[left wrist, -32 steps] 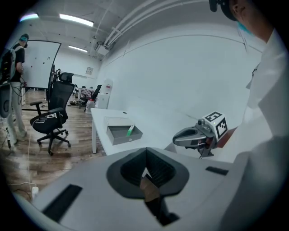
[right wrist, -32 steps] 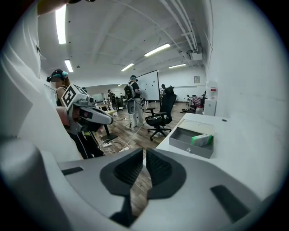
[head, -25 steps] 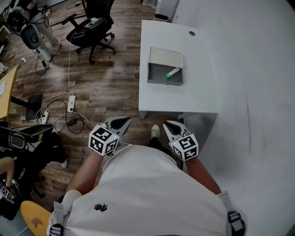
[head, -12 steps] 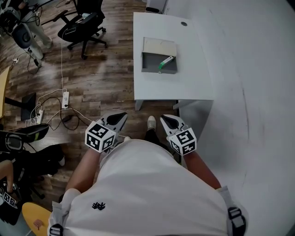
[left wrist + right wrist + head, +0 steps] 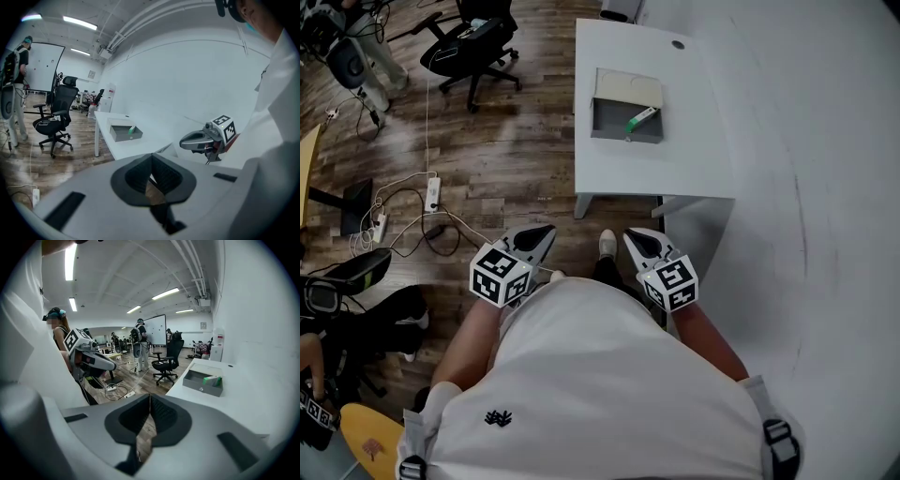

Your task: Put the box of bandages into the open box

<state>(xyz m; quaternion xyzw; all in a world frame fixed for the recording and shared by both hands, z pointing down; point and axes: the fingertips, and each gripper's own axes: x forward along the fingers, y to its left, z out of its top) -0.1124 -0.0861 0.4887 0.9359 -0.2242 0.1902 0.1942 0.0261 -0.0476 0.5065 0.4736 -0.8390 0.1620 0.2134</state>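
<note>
On the white table point(image 5: 694, 159) stands an open grey box point(image 5: 609, 127) with its lid point(image 5: 628, 89) folded back. A green and white box of bandages point(image 5: 641, 119) leans inside it against the right wall. The open grey box point(image 5: 123, 134) and the box of bandages point(image 5: 132, 129) also show in the left gripper view, and both the grey box point(image 5: 201, 383) and the bandages point(image 5: 212, 379) in the right gripper view. My left gripper point(image 5: 542, 232) and right gripper point(image 5: 634, 238) hang at waist height, well short of the table, both shut and empty.
A black office chair point(image 5: 473, 52) stands left of the table on the wooden floor. A power strip with cables point(image 5: 431, 195) lies on the floor at left. People stand at the far left point(image 5: 356, 47). A white wall point(image 5: 825, 187) runs along the right.
The table with the box has shifted slightly up and left in the head view. Both grippers stay shut at my waist.
</note>
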